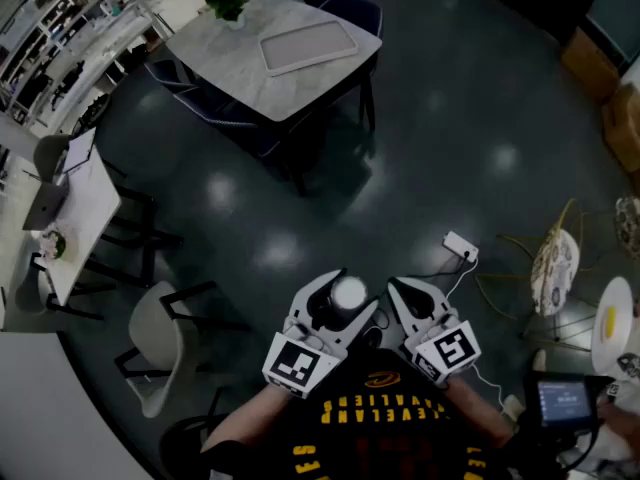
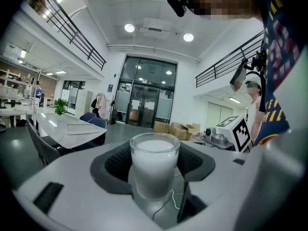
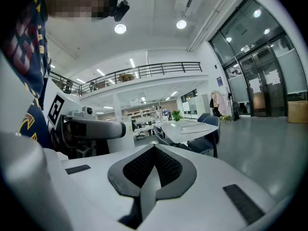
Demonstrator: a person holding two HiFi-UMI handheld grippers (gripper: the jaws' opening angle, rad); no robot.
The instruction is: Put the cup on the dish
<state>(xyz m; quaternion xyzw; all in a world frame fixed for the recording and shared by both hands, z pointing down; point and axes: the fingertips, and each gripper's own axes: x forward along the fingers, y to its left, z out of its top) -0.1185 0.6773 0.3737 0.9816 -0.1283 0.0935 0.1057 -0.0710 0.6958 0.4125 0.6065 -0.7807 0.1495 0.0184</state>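
A frosted white cup [image 2: 154,170] stands upright between the jaws of my left gripper [image 2: 155,177], which is shut on it with the pads against its sides. In the head view the cup [image 1: 348,290] shows as a pale disc inside the left gripper [image 1: 340,306], held over the dark floor. Beside it my right gripper [image 1: 396,290] is shut with nothing in it; its black pads [image 3: 166,170] meet. A flat rectangular dish [image 1: 307,45] lies on the far grey table [image 1: 230,63], well away from both grippers. That dish [image 2: 82,127] is also visible in the left gripper view.
Dark chairs surround the far table, and a potted plant [image 1: 228,0] sits on its corner. A white desk with a laptop [image 1: 55,198] is at the left, with a pale chair [image 1: 155,343] below it. A power strip [image 1: 461,246] and cable lie on the floor. A wire chair [image 1: 553,268] stands at the right.
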